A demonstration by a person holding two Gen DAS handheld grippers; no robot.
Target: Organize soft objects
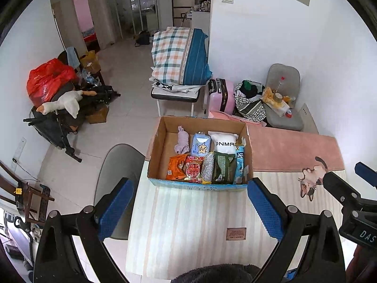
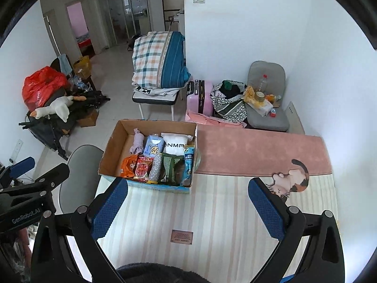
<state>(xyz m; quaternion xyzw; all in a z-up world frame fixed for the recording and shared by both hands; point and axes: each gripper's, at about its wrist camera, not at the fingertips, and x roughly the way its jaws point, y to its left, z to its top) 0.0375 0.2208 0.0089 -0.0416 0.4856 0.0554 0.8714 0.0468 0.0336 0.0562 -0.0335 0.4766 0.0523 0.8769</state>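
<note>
An open cardboard box [image 1: 157, 139] stands on the striped table mat [image 1: 188, 224]; it also shows in the right wrist view [image 2: 110, 141]. Inside lie a lilac sock roll [image 1: 182, 141], a blue tissue pack [image 1: 200, 144], a white pillow pack [image 1: 223, 142], an orange packet [image 1: 175, 167], a red packet [image 1: 193, 168] and a dark green pack [image 1: 222, 169]. My left gripper [image 1: 190, 212] is open and empty, held before the box. My right gripper [image 2: 188, 210] is open and empty, to the right of the box front.
A pink mat with a cat picture [image 2: 259, 151] covers the table's far right. A grey chair [image 1: 117, 165] stands left of the table. Beyond are a bedding-stacked bench [image 1: 179, 59], a pink suitcase [image 1: 220, 94], bags on a grey seat [image 1: 282, 99], and a goose plush [image 1: 63, 105].
</note>
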